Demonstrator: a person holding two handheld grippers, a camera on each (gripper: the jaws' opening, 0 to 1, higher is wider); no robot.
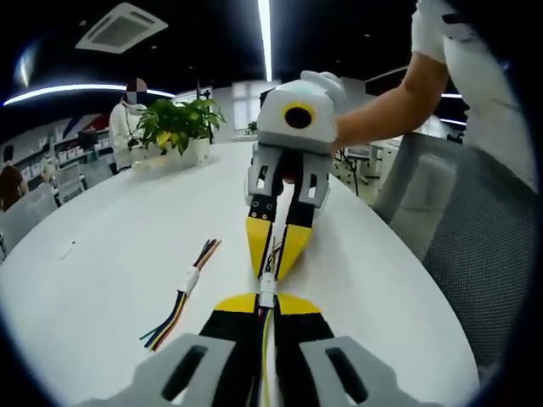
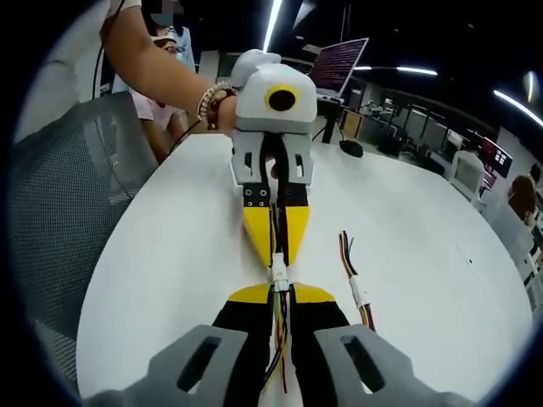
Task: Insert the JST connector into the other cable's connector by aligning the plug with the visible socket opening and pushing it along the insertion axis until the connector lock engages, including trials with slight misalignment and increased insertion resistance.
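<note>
Left gripper (image 1: 265,298) fingers are clamping down on one cable's wires, white JST connector (image 1: 267,288) sticking out just past the tips. Right gripper (image 1: 277,263) is coming in head-on, its fingers pinching the other cable the same way, so both housings are sitting between the two sets of tips and touching nose to nose. Can't tell which half is plug and which is socket, or whether the lock is seated.

Same picture from the right gripper view: right gripper (image 2: 280,292) closed on its wires, connector pair (image 2: 279,273) just ahead of the tips, left gripper (image 2: 277,254) opposing it on one line. Gripping the wires close behind each housing is keeping the tips clear of the mating faces, and the collinear pose is setting the push axis.

Spare cable (image 1: 188,289) is lying loose on the white bench (image 1: 102,280), off to the side of the fingers, untouched.

My read: mid-insertion, final push pending.
</note>
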